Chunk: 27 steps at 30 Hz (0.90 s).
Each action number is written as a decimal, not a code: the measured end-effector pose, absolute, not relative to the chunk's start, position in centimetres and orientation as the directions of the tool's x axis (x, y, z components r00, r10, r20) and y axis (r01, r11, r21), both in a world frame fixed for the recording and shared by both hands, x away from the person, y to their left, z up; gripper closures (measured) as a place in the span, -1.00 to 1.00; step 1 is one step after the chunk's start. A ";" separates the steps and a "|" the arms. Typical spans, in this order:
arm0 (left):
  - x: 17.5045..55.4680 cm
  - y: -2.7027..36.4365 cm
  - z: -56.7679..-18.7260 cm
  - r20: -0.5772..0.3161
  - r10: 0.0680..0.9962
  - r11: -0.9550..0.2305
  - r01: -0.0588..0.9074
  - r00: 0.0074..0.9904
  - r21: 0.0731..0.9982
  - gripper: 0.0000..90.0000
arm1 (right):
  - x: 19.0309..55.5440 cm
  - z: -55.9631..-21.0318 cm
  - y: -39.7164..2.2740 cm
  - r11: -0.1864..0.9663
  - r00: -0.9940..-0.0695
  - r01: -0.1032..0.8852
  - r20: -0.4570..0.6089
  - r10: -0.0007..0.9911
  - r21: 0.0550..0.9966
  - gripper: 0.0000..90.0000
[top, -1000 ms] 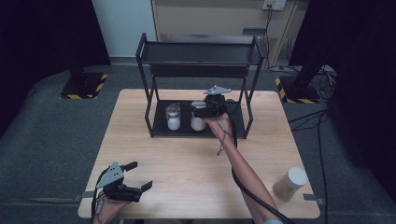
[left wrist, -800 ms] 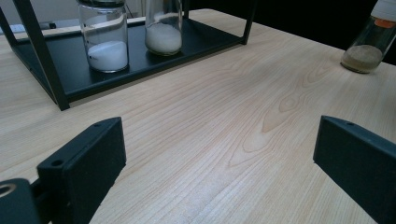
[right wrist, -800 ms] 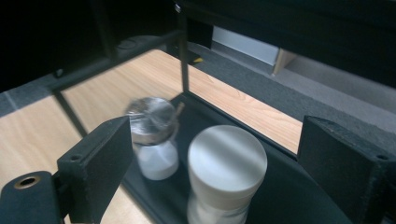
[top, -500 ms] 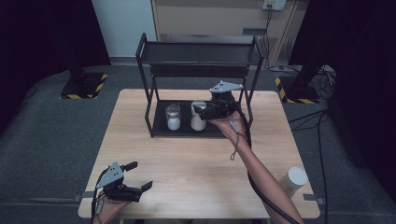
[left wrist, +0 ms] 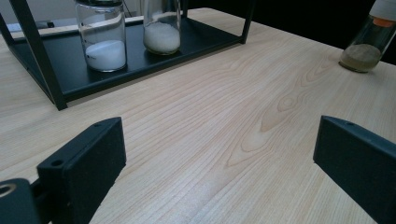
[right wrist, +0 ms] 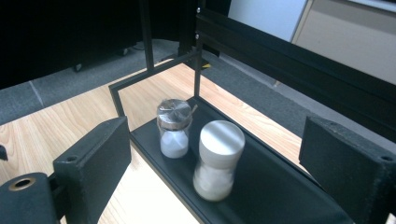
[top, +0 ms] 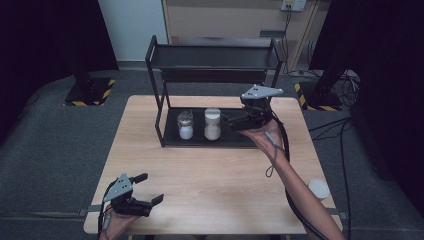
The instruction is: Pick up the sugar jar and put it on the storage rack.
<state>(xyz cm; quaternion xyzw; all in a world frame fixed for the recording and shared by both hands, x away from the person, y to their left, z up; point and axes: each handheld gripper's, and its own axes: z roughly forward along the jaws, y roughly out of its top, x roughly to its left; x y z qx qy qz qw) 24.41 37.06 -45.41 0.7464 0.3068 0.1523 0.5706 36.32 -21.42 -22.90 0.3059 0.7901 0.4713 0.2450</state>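
My right tool (top: 231,121) hangs above the right part of the rack's lower shelf (top: 235,138), its jaws spread wide with nothing between them; they have just been opening a little more. The white-capped jar (top: 212,124) stands upright on that shelf, just beside the smaller silver-lidded jar (top: 185,125). My left tool (top: 150,189) rests near the desk (top: 220,175) front edge, also spread and holding nothing.
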 end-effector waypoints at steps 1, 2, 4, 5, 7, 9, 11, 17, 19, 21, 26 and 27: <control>24.4 37.1 -45.4 -0.122 0.632 -0.161 0.284 0.765 0.945 -0.97 | 36.1 -22.8 -21.7 0.368 -0.692 0.253 -0.098 0.715 0.895 -0.80; 24.4 37.1 -45.4 -0.122 0.632 -0.161 0.284 0.765 0.945 -0.97 | 35.8 -22.7 -22.1 0.365 -0.692 0.253 -0.096 0.716 0.896 -0.80; 24.4 37.1 -45.4 -0.123 0.632 -0.162 0.285 0.765 0.945 -0.97 | 35.5 -22.6 -22.7 0.354 -0.692 0.261 -0.082 0.717 0.898 -0.80; 24.4 37.0 -45.4 -0.123 0.632 -0.162 0.285 0.765 0.945 -0.97 | 35.3 -22.5 -23.1 0.352 -0.693 0.263 -0.078 0.717 0.898 -0.80; 24.4 37.0 -45.4 -0.123 0.632 -0.162 0.286 0.765 0.945 -0.97 | 34.7 -22.3 -23.5 0.355 -0.689 0.260 -0.085 0.720 0.898 -0.80; 24.4 37.1 -45.4 -0.122 0.634 -0.162 0.285 0.764 0.945 -0.97 | 34.1 -22.1 -24.1 0.353 -0.688 0.255 -0.088 0.720 0.900 -0.80; 24.4 37.1 -45.4 -0.128 0.634 -0.154 0.287 0.762 0.945 -0.97 | 33.5 -22.0 -24.6 0.350 -0.685 0.249 -0.092 0.723 0.903 -0.80; 24.3 37.1 -45.5 -0.130 0.636 -0.151 0.288 0.760 0.946 -0.97 | 31.7 -21.7 -26.4 0.342 -0.679 0.240 -0.095 0.728 0.909 -0.80; 24.4 37.1 -45.5 -0.129 0.636 -0.153 0.289 0.761 0.945 -0.97 | 31.0 -21.8 -27.0 0.336 -0.675 0.238 -0.093 0.732 0.911 -0.81; 24.4 37.1 -45.5 -0.129 0.636 -0.154 0.289 0.761 0.945 -0.97 | 30.3 -22.0 -27.7 0.326 -0.671 0.239 -0.088 0.737 0.915 -0.81; 24.4 37.2 -45.5 -0.133 0.638 -0.150 0.292 0.758 0.945 -0.97 | 28.7 -22.7 -29.3 0.306 -0.657 0.240 -0.078 0.750 0.921 -0.82; 24.4 37.2 -45.5 -0.135 0.639 -0.147 0.293 0.757 0.945 -0.97 | 28.2 -22.8 -29.6 0.308 -0.653 0.241 -0.082 0.753 0.920 -0.82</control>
